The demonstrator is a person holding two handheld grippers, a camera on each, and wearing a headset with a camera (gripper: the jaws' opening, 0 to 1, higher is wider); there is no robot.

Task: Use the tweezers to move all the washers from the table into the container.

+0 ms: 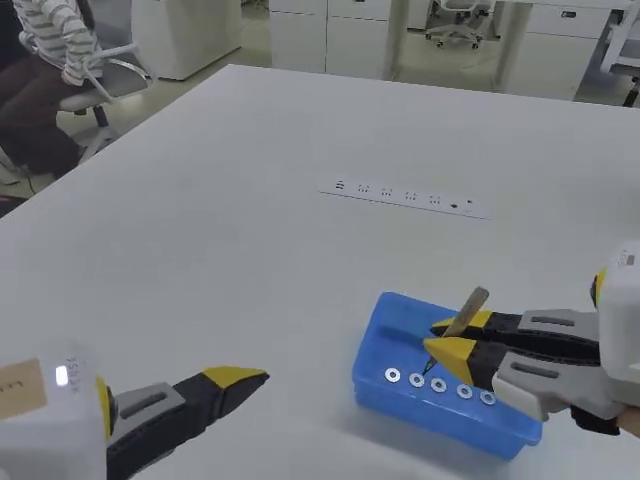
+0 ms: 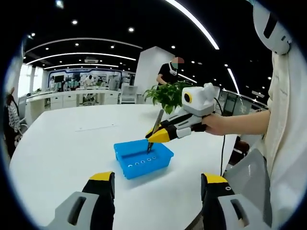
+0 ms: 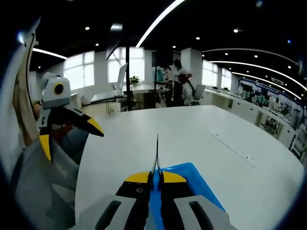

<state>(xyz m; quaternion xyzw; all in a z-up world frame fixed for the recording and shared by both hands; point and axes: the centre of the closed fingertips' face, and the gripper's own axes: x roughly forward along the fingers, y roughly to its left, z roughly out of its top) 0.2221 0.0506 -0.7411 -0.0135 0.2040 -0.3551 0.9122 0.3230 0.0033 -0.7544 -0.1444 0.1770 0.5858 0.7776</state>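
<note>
A blue container [image 1: 500, 430] stands on the white table near its front right, with several washers [image 1: 439, 385] lying in a row on its floor. My right gripper [image 1: 452, 338] reaches over it from the right, shut on the tweezers [image 1: 466, 308]. The tweezers tilt down, and their tips hang just above the washers. The left gripper view shows the same container [image 2: 160, 152] and tweezers [image 2: 156, 125] held in the right gripper [image 2: 165, 135]. In the right gripper view the tweezers [image 3: 157, 152] stick out between the shut jaws over the container [image 3: 194, 179]. My left gripper [image 1: 240, 380] stays at the lower left, open [image 2: 158, 191], holding nothing.
A white power strip [image 1: 405, 196] lies on the table [image 1: 250, 200] farther back. A person sits on an office chair [image 1: 110, 75] beyond the table's far left corner. Other people stand by a plant [image 2: 168, 96] past the table.
</note>
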